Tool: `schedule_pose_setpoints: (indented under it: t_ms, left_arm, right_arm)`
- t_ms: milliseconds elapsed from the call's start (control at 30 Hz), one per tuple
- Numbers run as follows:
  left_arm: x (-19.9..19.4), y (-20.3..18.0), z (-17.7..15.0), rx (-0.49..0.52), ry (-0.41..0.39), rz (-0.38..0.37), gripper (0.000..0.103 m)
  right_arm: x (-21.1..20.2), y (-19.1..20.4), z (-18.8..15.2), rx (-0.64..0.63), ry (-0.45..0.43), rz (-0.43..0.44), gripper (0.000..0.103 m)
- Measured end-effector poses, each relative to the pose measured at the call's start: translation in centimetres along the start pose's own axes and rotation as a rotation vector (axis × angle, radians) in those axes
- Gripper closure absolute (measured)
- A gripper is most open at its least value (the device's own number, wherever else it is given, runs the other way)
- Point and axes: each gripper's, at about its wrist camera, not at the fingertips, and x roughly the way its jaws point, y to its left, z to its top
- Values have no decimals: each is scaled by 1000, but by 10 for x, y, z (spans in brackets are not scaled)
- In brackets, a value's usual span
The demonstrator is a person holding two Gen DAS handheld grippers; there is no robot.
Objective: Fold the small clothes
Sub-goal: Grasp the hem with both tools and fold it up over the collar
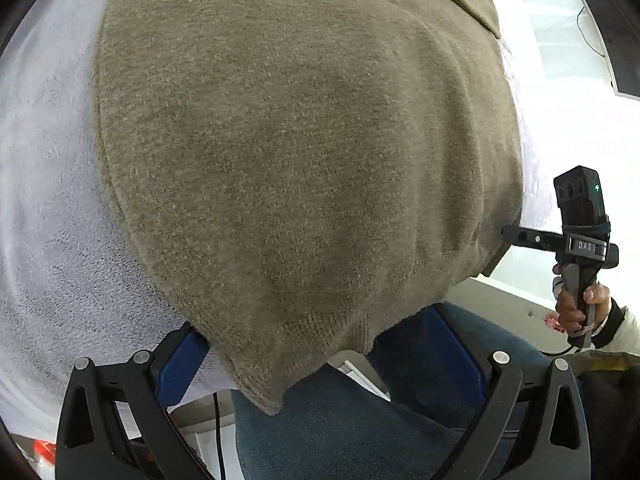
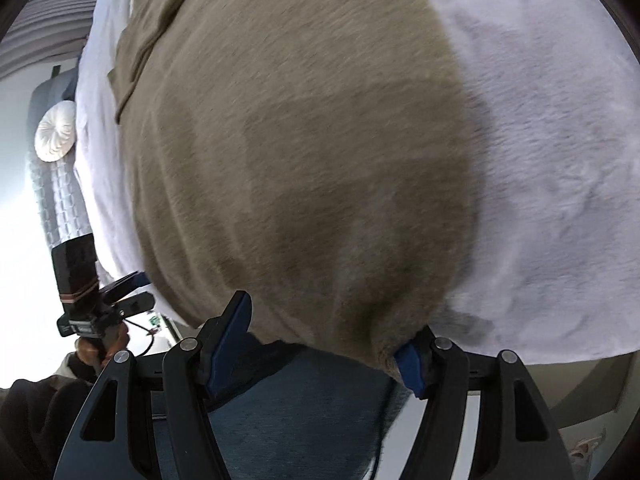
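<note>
garment: olive-brown knit sweater, flat on white blanket | left tool: wide open, empty | right tool: wide open, empty

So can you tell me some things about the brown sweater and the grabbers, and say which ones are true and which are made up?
1. The brown knit sweater lies on a white fuzzy blanket. True.
2. The sweater is bright red. False: it is olive-brown.
3. The left gripper has its blue pads spread wide apart. True.
4. The right gripper is shut tight on a sock. False: it is open, with the sweater's hem lying between its fingers, and no sock shows.
5. The person is wearing blue jeans. True.
6. The sweater hangs on a hanger. False: it is spread over the blanket, its hem hanging past the edge.
</note>
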Motion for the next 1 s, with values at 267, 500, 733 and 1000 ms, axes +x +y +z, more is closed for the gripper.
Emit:
schedule_pose_setpoints:
  t_ms: [267, 500, 733, 1000]
  left_arm:
    - [-25, 12, 2, 48, -15, 85, 81]
    - [-62, 9, 11, 41, -72, -102, 81]
    - [-122, 13, 43, -14, -249, -261, 84]
    - [-179, 24, 111, -36, -462, -321, 84]
  right_arm:
    - [2, -6, -7, 14, 10, -9, 88]
    - [-28, 8, -3, 23, -72, 205, 89]
    - [-83, 32, 27, 2, -240, 433, 89]
    - [-132, 76, 97, -71, -389, 606, 89]
